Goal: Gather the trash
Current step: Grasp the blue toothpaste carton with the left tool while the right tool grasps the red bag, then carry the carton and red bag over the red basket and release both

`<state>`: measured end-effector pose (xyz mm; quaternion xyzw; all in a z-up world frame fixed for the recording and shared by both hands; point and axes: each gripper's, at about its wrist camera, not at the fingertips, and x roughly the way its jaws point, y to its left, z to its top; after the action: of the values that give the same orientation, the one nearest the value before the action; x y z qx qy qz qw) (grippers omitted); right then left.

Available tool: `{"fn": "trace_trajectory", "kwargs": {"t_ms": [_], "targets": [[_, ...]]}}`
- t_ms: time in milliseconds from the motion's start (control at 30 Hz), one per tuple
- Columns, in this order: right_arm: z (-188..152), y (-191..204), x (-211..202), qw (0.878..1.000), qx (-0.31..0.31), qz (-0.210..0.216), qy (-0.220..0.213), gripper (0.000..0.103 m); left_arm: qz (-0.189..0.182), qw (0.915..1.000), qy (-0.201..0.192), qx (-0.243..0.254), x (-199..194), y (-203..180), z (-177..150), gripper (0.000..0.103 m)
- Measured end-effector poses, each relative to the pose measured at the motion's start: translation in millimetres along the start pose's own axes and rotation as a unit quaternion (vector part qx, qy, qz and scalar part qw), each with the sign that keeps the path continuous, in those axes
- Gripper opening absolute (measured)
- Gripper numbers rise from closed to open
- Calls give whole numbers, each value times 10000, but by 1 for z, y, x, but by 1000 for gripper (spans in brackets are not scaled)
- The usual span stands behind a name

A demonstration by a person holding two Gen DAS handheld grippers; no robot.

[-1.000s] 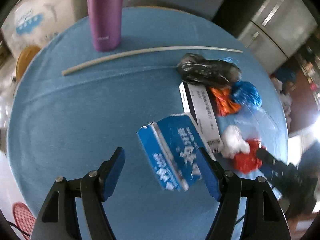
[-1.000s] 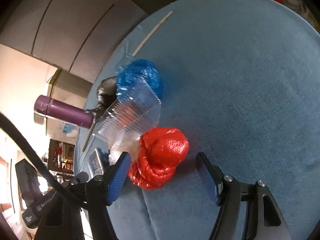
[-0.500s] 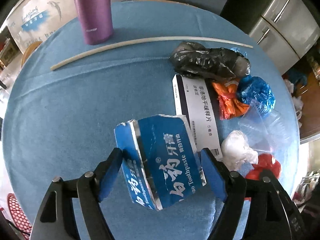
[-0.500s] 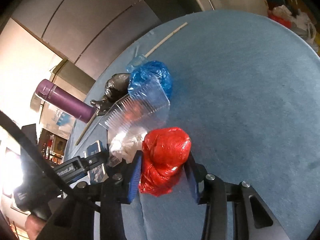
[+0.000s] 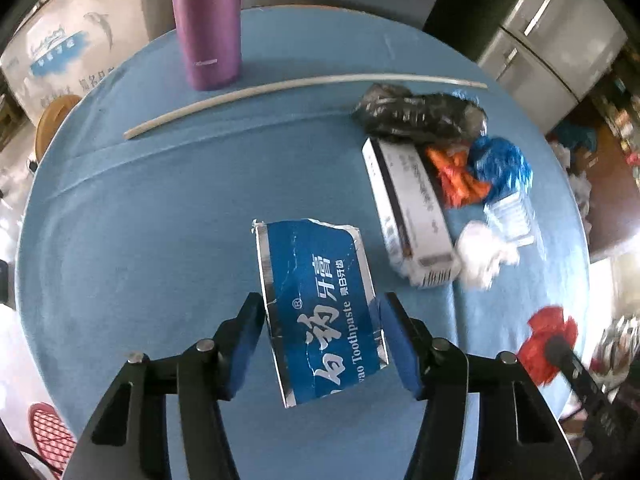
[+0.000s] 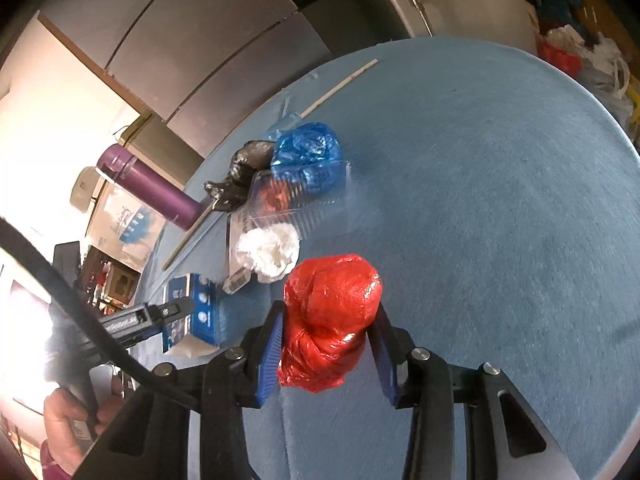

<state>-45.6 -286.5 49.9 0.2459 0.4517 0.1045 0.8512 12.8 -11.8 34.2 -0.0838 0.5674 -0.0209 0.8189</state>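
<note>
A torn blue toothpaste box [image 5: 316, 264] sits tilted between the pads of my left gripper [image 5: 320, 312], just above the blue round table [image 5: 160, 220]. The jaws are closing and both pads touch the box's long sides. A crumpled red plastic bag [image 6: 332, 280] hangs slightly above the table, with my right gripper [image 6: 328, 320] shut on it. The right wrist view also shows the toothpaste box [image 6: 192, 312] in the left gripper at lower left. The red bag [image 5: 548, 340] appears blurred at the right of the left wrist view.
A trash pile lies right of centre: a black bag [image 5: 416, 114], a long white box [image 5: 412, 208], an orange bag [image 5: 456, 176], a blue bag [image 5: 500, 164], a clear plastic tray [image 5: 508, 212] and a white wad [image 5: 480, 256]. A purple bottle [image 5: 206, 24] and a white stick [image 5: 280, 88] are at the far side.
The left jaws widened around the toothpaste box, then closed onto it. The right jaws shut on the red bag and carried it up and away from the pile.
</note>
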Motion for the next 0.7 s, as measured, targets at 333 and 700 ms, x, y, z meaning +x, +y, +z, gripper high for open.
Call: {"fn": "trace_trajectory", "kwargs": {"t_ms": [333, 700], "targets": [[-7, 18, 25, 9988, -295, -232, 308, 44, 152, 9998, 80, 55, 9, 4, -10, 71], [-22, 57, 6, 9974, -692, 96, 175, 44, -32, 9992, -393, -82, -38, 36, -36, 58]]}}
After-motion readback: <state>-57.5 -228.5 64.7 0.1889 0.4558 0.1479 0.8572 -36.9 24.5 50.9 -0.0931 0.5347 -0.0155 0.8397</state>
